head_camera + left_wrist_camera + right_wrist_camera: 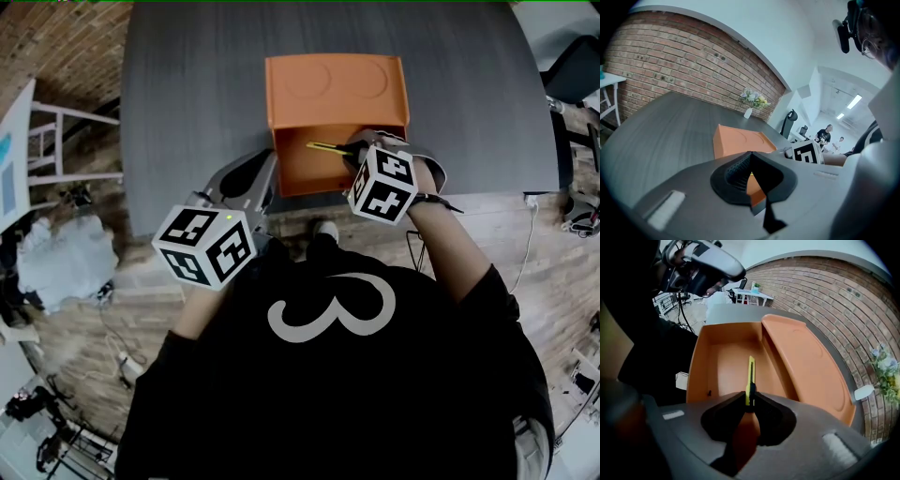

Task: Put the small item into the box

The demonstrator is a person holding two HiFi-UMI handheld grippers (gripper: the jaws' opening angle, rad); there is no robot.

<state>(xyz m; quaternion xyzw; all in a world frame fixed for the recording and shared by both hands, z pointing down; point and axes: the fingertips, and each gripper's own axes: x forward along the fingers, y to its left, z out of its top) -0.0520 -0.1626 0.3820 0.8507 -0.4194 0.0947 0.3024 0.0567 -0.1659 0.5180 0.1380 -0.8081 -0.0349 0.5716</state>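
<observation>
An orange box (292,173) stands open on the dark grey table (187,103), its lid (337,89) lying flat behind it. My right gripper (352,155) is shut on a yellow utility knife (326,147), which sticks out over the box's inside. In the right gripper view the knife (751,373) points forward from the gripper (749,401) above the box floor (726,366), with the lid (801,357) to the right. My left gripper (270,161) hovers at the box's left front corner. In its own view the gripper (750,153) is shut and empty, the box (736,140) just beyond.
The table's front edge (187,220) runs just below both grippers. A white chair (56,141) stands left of the table and an office chair (574,70) at the right. A small vase of flowers (751,105) sits at the table's far end by the brick wall.
</observation>
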